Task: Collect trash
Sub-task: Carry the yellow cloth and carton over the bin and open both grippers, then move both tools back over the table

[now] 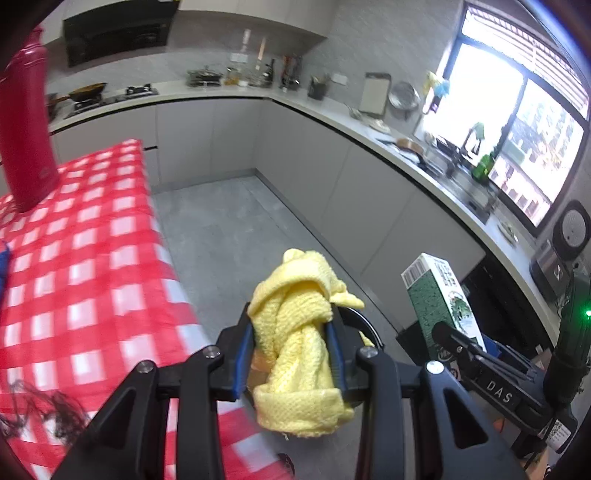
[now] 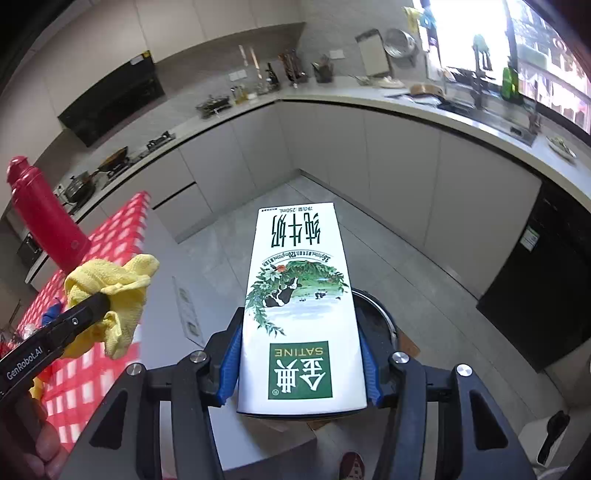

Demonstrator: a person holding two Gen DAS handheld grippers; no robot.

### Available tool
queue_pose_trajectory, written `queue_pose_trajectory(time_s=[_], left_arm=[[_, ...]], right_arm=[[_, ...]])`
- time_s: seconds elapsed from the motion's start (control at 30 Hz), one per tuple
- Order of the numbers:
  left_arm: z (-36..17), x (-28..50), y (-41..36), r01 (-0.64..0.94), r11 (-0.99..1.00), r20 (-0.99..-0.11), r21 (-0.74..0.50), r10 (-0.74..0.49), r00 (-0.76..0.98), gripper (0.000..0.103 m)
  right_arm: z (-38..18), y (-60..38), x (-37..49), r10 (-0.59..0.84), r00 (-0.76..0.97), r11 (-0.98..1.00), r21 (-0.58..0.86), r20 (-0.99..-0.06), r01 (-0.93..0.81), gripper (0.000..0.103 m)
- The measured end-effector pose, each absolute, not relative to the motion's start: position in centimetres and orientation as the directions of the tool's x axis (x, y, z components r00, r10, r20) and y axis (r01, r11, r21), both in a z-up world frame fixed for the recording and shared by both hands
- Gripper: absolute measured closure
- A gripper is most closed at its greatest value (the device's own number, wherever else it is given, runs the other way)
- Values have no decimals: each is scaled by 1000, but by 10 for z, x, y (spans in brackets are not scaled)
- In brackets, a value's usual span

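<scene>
Milk carton (image 2: 301, 314) clamped in my right gripper (image 2: 301, 369), blue pads (image 2: 231, 363) pressed on both long sides, jaws partly spread to the carton's width. Carton is upside down to the camera, white with green "SATINE" label and a pasture picture, sticking out forward past the fingertips. Directly below the carton, a round dark bin (image 2: 376, 325) on the grey floor, rim showing on the carton's right side.

Left of the carton, my left gripper (image 1: 293, 350) is closed tight on a bunched yellow knitted cloth (image 1: 295, 343), squeezed between blue pads (image 1: 242, 354), cloth bulging above and below the fingers. Left wrist view shows the same bin rim (image 1: 364, 325) just behind the cloth. Right wrist view shows the cloth (image 2: 110, 295) held at the same height as the carton, well apart from it.

Further left of the carton, table with red-and-white checked cloth (image 1: 92, 258); tall red bottle (image 1: 27, 122) standing on it, a tangle of dark hair-like stuff (image 1: 44, 413) on its near edge, something blue (image 1: 3, 266) at its left edge, cannot tell what.

Beyond the carton, grey floor, then L-shaped kitchen counter (image 2: 369, 99) with grey cabinets, stove with a wok (image 2: 114, 158), range hood (image 2: 110, 107), sink under a bright window (image 2: 480, 33).
</scene>
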State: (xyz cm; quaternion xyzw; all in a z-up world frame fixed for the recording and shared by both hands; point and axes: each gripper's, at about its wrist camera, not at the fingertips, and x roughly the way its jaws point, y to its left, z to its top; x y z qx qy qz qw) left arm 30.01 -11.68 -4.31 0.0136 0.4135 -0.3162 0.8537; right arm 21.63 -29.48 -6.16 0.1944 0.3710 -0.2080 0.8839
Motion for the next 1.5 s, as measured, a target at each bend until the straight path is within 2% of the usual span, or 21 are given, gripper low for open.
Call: queue_pose_trajectory(time_s=[0.27,0.87,0.97,1.03,1.1,1.13,1.5], left_arm=[[-71,294,-155,555,798,-762,-233,-505,405,66],[-135,305,-210,461,868,-852,-184,-375,366,66],[-142,309,-218,453,874,-862,-175,-358,358,61],[-146,313,-223,438,885,-875,-160,-332,351,54],[-148,317,-225,420,895,-884,-154,-314,345,38],[-148,318,-225,408,901,-886,-145,-302,352,36],[-108,320,-201,399,902,-841,-163,-339,422,35]], right_arm=[[-97,-328,215,-176,599,833,206,-781,513,47],[-182,-373,266,-3,511,869,250,-860,426,47],[-189,-379,272,4,499,879,241,-866,411,45],[-190,-383,275,-13,497,885,221,-867,410,29],[-190,-387,277,-14,500,884,223,-866,411,27],[-189,-391,277,-15,507,879,230,-862,418,27],[-157,-393,270,-51,563,869,242,-825,432,27]])
